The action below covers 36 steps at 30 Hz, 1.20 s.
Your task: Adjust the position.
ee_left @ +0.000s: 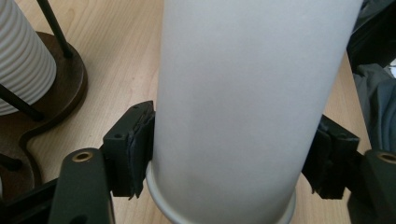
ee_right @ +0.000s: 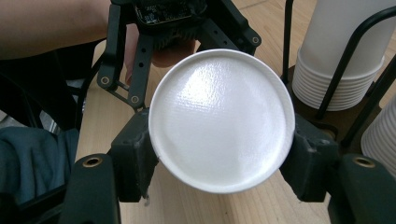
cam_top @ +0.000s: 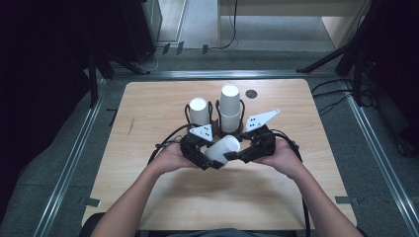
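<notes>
The white paper cup (cam_top: 223, 148) is pinched between both grippers' jaws, free of the rack (cam_top: 215, 123); setting it down remains.

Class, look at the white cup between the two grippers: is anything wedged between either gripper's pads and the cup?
Nothing visible. The left gripper has its pads against the cup wall near the rim, and the right gripper clamps its closed end directly.

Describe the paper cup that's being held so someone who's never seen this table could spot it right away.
On the wooden table, just in front of the wire cup rack, the white paper cup lies tipped on its side between the left gripper and right gripper. The other cups stand upside down, stacked in the rack.
</notes>
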{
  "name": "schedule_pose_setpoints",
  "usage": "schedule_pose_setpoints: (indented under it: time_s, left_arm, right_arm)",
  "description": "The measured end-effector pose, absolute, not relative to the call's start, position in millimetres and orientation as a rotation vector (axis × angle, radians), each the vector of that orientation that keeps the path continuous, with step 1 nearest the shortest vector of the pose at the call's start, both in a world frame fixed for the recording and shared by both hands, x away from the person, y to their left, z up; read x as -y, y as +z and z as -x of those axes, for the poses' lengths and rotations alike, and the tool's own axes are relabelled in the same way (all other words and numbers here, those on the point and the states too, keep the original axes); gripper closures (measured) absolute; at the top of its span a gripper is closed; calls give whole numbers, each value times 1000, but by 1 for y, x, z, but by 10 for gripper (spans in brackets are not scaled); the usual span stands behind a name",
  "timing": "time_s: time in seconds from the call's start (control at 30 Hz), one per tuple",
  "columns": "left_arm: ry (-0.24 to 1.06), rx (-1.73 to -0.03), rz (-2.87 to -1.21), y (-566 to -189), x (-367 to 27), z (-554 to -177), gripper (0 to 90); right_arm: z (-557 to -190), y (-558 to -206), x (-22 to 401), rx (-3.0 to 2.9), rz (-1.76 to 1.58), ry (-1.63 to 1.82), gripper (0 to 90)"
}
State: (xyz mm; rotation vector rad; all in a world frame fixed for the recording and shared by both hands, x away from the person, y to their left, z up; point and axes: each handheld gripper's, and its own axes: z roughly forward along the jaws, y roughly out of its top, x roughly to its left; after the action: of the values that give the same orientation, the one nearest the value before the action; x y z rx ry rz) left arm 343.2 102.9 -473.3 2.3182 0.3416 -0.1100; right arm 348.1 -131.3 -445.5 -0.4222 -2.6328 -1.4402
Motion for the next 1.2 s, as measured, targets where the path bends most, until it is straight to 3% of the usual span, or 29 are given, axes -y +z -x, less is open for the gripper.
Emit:
schedule_pose_setpoints:
  time_s: [0.1, 0.2, 0.43, 0.8, 1.2]
  left_arm:
    - [-171, -386, -2345, -468, -104, -346, 285]
    - [-179, -399, -2359, -463, -110, -347, 295]
    - [-151, -414, -2341, -454, -120, -348, 329]
    - [-93, -305, -2465, -440, -121, -352, 346]
    - [-81, -188, -2589, -456, -104, -356, 344]
  right_arm:
    - [-348, -447, 131, 2596, 430, -1426, 248]
    - [-347, -446, 133, 2623, 437, -1432, 209]
    - [-346, -451, 136, 2671, 431, -1388, 211]
    - [-347, -459, 136, 2725, 437, -1332, 216]
    - [-348, -463, 133, 2754, 422, -1335, 216]
